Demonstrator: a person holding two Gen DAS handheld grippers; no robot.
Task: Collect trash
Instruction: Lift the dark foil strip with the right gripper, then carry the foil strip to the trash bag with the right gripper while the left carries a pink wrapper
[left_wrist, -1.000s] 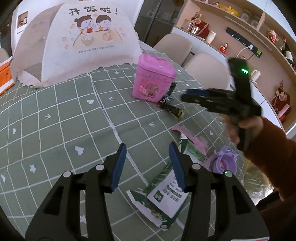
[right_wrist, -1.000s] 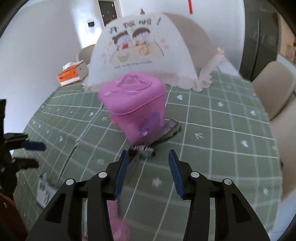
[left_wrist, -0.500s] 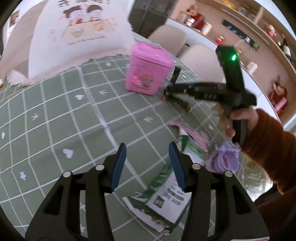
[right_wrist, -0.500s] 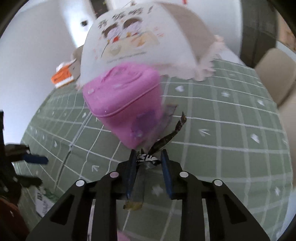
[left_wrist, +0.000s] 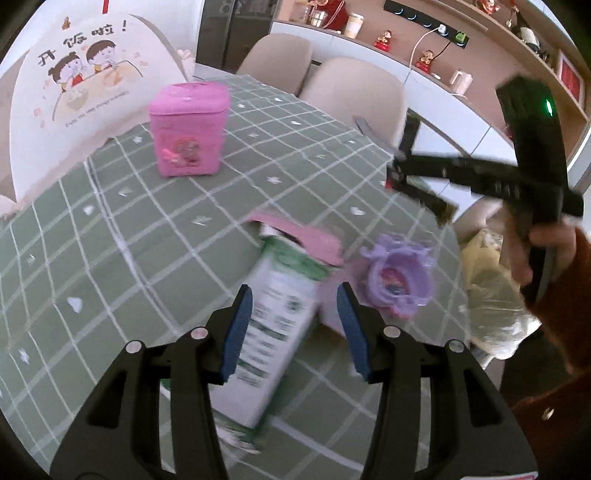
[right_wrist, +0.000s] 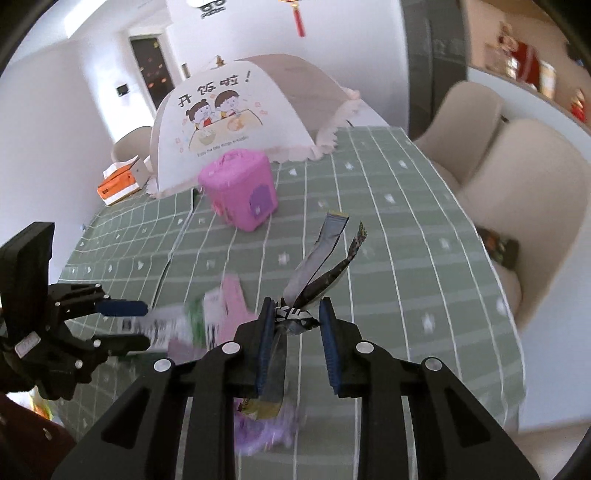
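Observation:
My right gripper (right_wrist: 295, 332) is shut on a bunch of dark, crumpled snack wrappers (right_wrist: 317, 273) and holds them in the air above the green checked tablecloth (right_wrist: 406, 258). The left wrist view shows it off to the right (left_wrist: 397, 170), gripped by a hand in a rust sleeve. My left gripper (left_wrist: 293, 328) is open and hovers over a green and white carton (left_wrist: 280, 310), which lies flat between its blue pads without being pressed. A pink sheet (left_wrist: 303, 236) lies under the carton's far end. The pink lidded bin (left_wrist: 188, 136) (right_wrist: 240, 192) stands further back.
A purple flower-shaped plastic piece (left_wrist: 397, 280) sits just right of the carton. A white mesh food cover (right_wrist: 236, 110) and an orange tissue box (right_wrist: 118, 184) are at the back. Beige chairs (left_wrist: 351, 92) line the far edge. A clear plastic bag (left_wrist: 491, 288) hangs off the table's right side.
The right gripper closed on the wrappers beside the pink bin and lifted them away toward the near side. The left gripper slid right until the carton lay between its fingers.

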